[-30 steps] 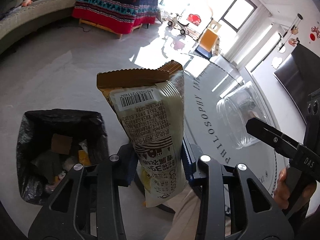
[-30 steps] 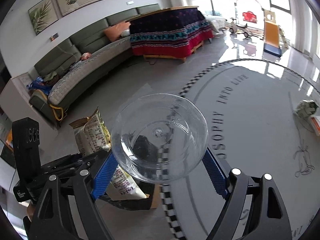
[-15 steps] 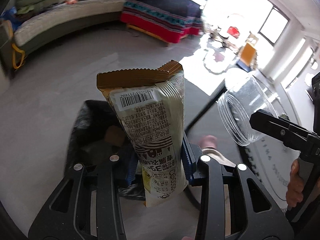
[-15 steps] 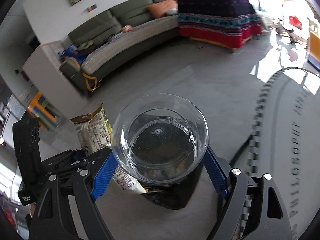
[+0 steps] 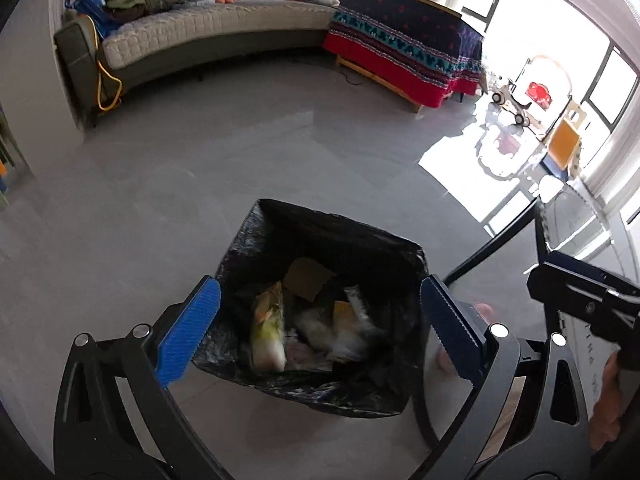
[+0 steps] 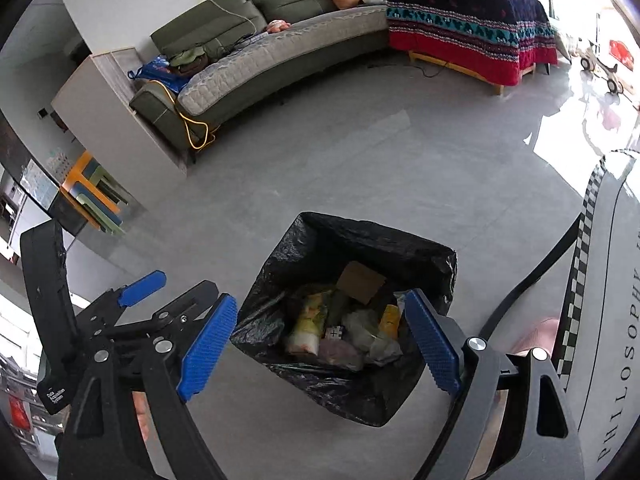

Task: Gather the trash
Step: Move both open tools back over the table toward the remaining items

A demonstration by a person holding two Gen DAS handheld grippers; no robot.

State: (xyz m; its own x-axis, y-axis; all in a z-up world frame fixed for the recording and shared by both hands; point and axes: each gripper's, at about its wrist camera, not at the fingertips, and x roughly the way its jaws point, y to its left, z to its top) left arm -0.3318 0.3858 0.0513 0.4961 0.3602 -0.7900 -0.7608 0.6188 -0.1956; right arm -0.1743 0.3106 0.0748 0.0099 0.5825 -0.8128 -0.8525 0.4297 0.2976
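A trash bin lined with a black bag point(image 5: 332, 232) stands on the grey floor, also in the right wrist view point(image 6: 376, 240). Inside lie a snack wrapper point(image 5: 268, 332), a piece of cardboard point(image 5: 308, 280) and other wrappers point(image 6: 372, 332). My left gripper point(image 5: 316, 328) is open and empty above the bin. My right gripper point(image 6: 320, 340) is open and empty above the bin too. The left gripper shows in the right wrist view point(image 6: 144, 284) at the left.
A curved green sofa point(image 5: 208, 28) runs along the far wall. A bed with a red and blue cover point(image 5: 404, 52) stands beside it. A round table with printed letters point(image 6: 624, 320) is at the right. A white cabinet point(image 6: 100, 100) stands at the left.
Both grippers swung over the bin and opened. The snack wrapper left my left gripper and the clear plastic cup left my right gripper.
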